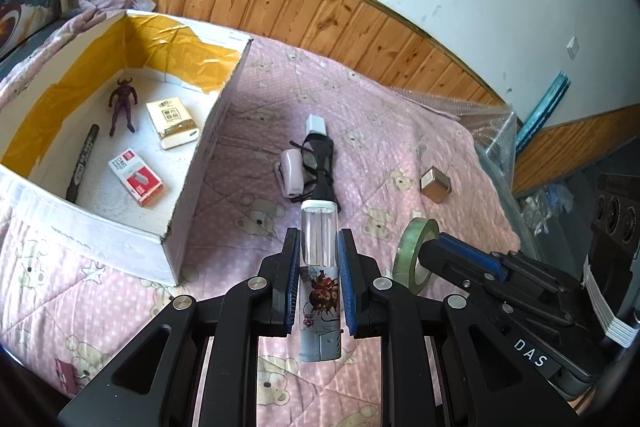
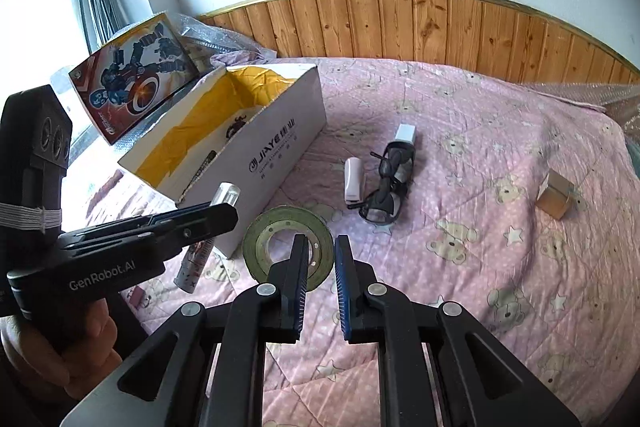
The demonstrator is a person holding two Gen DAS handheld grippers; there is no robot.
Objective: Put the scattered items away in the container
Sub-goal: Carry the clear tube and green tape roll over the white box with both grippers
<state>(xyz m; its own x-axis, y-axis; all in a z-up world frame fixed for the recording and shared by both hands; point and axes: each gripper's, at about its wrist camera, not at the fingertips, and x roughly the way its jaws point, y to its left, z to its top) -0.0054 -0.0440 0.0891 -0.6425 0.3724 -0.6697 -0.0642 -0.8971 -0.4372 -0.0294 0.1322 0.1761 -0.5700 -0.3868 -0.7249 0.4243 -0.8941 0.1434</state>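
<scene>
My left gripper (image 1: pixel 319 247) is shut on a clear and grey printed tube (image 1: pixel 320 279), held above the pink quilt right of the white cardboard box (image 1: pixel 208 131). The tube also shows in the right wrist view (image 2: pixel 208 235). The box holds a purple figure (image 1: pixel 122 105), a tissue pack (image 1: pixel 172 123), a red-white small box (image 1: pixel 136 177) and a black marker (image 1: pixel 82 163). My right gripper (image 2: pixel 321 247) is shut on the rim of a green tape roll (image 2: pixel 276 251). Black glasses (image 2: pixel 386 183), a white stapler (image 2: pixel 354 181), a white block (image 2: pixel 406 135) and a small brown box (image 2: pixel 556 197) lie on the quilt.
A wood-panelled wall (image 2: pixel 440 23) runs behind the bed. A superhero picture box (image 2: pixel 134 75) and bubble wrap (image 2: pixel 216 39) sit behind the white box. Bubble wrap (image 1: pixel 492 131) and a blue strip (image 1: pixel 544 107) lie at the quilt's right edge.
</scene>
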